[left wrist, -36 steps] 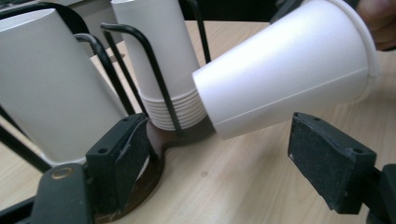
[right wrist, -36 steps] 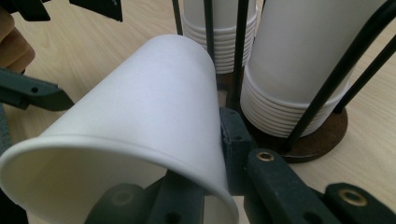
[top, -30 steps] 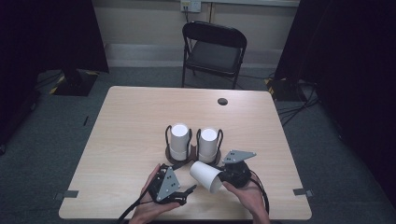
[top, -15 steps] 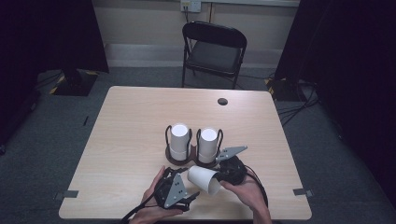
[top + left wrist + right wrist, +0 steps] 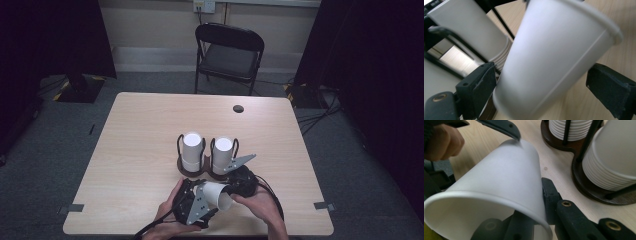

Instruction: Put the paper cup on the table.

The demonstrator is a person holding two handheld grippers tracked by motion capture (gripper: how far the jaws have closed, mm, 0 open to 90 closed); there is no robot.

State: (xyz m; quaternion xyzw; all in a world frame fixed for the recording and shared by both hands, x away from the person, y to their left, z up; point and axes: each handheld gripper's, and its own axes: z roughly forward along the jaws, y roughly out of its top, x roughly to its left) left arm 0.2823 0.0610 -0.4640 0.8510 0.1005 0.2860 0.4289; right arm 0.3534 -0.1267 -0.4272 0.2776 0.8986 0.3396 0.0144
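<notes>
A: Now, where is the loose white paper cup (image 5: 216, 195)?

B: Lower middle of the high view, tipped on its side above the pale wooden tabletop (image 5: 145, 130), between the two claws, rim toward the bottom of the frame.

A: Right claw (image 5: 534, 220)?

B: Clamped on the cup's wall at the rim. In the right gripper view, one black jaw lies inside the mouth and the other presses the outside of the wall, at the lower middle of that frame. Narrow gap, only the paper between.

A: Left claw (image 5: 554, 90)?

B: Wide. Its jaws have just been opening. In the left gripper view the cup (image 5: 554, 57) sits between them; the jaw at lower left lies close against the cup's narrow end, and the jaw at lower right stands apart from the wall. No grip that I can see.

A: Anything else close by?

B: A dark brown two-post cup holder (image 5: 192, 171) just above the claws in the high view, carrying two stacks of upside-down white cups (image 5: 192, 150). A black folding chair (image 5: 229, 52) stands beyond the tabletop's far edge, at upper middle.

A: The hands?

B: Both enter from the bottom edge of the high view, the left hand (image 5: 167, 220) under its claw and the right hand (image 5: 260, 207) beside the cup.
</notes>
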